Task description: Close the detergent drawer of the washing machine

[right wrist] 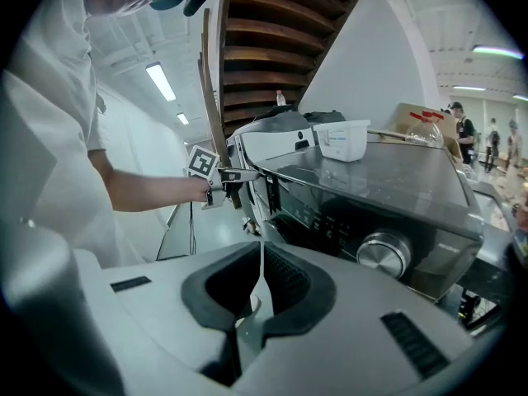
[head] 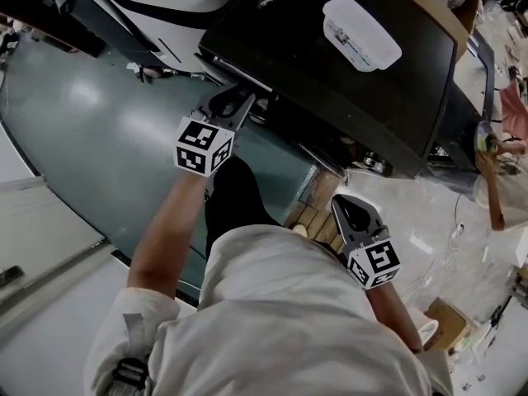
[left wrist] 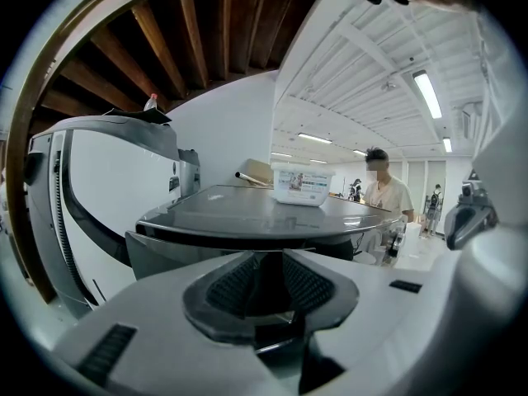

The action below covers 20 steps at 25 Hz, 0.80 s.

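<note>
The black washing machine [head: 330, 81] stands ahead of me, its control dial [right wrist: 384, 254] showing in the right gripper view. Its detergent drawer [right wrist: 271, 190] sticks out a little at the front's upper left corner. My left gripper [head: 238, 104] is up against that drawer front, and its jaws stand apart with only a dark gap between the pads [left wrist: 235, 283]. The grey drawer panel [left wrist: 173, 254] lies just beyond them. My right gripper [head: 345, 205] hangs lower, off the machine's front, with its pads together and nothing held [right wrist: 262, 275].
A white lidded container [head: 361, 33] sits on the machine's top. A white appliance [head: 157, 7] stands to the left, over green floor [head: 99, 130]. A wooden pallet [head: 318, 221] lies under the machine's front. A person [left wrist: 388, 192] stands in the background, and clutter lies at the right.
</note>
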Tool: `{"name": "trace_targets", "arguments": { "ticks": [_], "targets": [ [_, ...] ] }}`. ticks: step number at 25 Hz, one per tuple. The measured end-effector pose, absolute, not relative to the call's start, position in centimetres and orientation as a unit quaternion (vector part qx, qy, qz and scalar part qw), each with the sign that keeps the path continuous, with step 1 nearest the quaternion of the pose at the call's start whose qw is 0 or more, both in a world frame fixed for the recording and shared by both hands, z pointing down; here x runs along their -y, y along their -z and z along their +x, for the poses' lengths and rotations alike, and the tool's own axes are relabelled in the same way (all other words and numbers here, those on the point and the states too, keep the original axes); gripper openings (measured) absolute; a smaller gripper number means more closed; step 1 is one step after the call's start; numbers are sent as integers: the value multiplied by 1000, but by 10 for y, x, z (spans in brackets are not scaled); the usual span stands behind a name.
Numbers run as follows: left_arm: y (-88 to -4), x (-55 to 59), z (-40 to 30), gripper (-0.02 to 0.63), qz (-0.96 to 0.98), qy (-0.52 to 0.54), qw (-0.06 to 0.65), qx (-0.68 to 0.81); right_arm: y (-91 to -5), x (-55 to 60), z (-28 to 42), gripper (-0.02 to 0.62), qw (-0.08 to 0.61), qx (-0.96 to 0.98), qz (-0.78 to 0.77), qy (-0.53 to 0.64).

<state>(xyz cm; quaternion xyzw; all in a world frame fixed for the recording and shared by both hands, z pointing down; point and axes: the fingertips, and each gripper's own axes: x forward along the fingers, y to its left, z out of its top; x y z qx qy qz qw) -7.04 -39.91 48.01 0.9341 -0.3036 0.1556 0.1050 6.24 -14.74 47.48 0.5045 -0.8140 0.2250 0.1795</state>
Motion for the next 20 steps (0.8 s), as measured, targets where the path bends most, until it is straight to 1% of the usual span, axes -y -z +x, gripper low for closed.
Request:
{"name": "trace_targets", "arguments": {
  "ticks": [20],
  "targets": [
    [-482,412,-60,100,932,-164,89,310,-483,163,62,18,178,807,509,-240]
  ]
}}
